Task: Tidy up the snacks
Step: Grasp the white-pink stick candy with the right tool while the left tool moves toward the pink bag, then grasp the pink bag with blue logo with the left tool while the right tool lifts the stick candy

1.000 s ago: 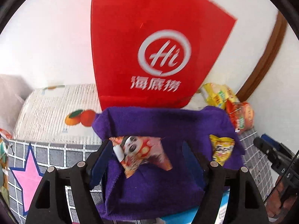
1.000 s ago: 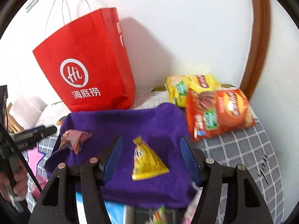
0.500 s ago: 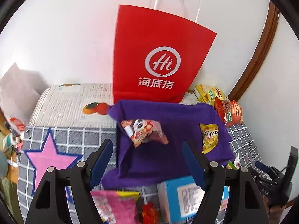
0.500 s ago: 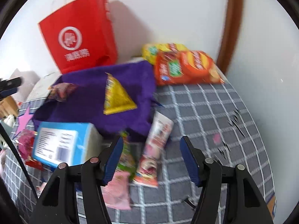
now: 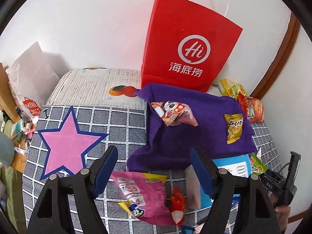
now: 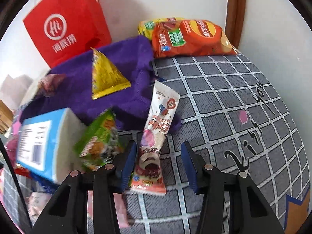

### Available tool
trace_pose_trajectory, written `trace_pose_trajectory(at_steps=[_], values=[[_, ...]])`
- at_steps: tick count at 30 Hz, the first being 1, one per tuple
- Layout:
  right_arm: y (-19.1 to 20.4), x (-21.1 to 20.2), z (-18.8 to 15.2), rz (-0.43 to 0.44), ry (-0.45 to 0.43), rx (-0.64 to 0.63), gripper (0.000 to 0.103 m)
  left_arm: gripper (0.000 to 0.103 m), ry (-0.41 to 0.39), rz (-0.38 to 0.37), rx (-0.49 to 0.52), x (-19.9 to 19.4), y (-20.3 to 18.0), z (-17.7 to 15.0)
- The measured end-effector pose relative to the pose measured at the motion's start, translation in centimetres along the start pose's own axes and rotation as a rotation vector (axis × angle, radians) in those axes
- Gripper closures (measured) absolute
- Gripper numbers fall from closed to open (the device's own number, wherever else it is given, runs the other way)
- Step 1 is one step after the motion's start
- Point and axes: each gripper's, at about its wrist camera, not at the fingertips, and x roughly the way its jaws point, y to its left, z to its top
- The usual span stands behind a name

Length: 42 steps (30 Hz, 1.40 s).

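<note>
While its jaws close, the right gripper (image 6: 158, 163) straddles a long white snack packet (image 6: 156, 136) printed in red and pink; it lies on the checked cloth (image 6: 224, 101) with its top on the purple towel (image 6: 120, 64), seemingly not yet pinched. A green packet (image 6: 99, 140) beside it is blurred. The left gripper (image 5: 154, 171) hangs open over a pink packet (image 5: 140, 193), empty.

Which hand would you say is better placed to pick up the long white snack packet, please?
Right. The right tool already straddles the white packet, its jaws closing around the lower end. The left tool hovers open over a pink packet instead.
</note>
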Motion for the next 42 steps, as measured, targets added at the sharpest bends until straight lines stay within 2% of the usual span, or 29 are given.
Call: trace_pose_trajectory(at_steps=[2,3,6,11,20,24,28,35,42], values=[[-0.1,0.8,0.1,-0.011,-0.003,0.007,0.072,0.029,0.007,0.004,0.002,0.1,0.3,-0.4],[-0.2,1.0,0.1,-0.010,-0.003,0.008,0.077,0.028,0.016,-0.002,0.004,0.3,0.4,-0.7],[-0.5,0.8,0.1,0.001,-0.017,0.025,0.082,0.028,0.041,-0.001,0.000,0.9,0.4,-1.6],[-1.3,-0.4,-0.3,0.030,-0.012,0.066,0.083,0.028,0.074,0.028,-0.025,1.8,0.5,-3.2],[-1.7,-3.1,-2.3,-0.030,-0.021,0.019,0.083,0.030,0.145,0.070,-0.016,3.5,0.6,-6.1],[-1.6,-3.9,-2.9,-0.034,-0.025,0.005,0.083,0.042,0.158,0.062,-0.024,4.1,0.8,-6.7],[-1.3,-4.9,-3.1,-0.023,-0.038,0.002,0.083,0.047,0.134,0.039,-0.049,3.0,1.4,-6.8],[-1.3,-6.5,-2.1,-0.005,-0.059,0.024,0.083,0.048,0.074,0.023,-0.047,-0.4,1.5,-6.7],[0.5,-9.0,-1.5,0.016,-0.102,-0.012,0.083,0.048,0.026,0.007,-0.076,-3.3,1.1,-6.4]])
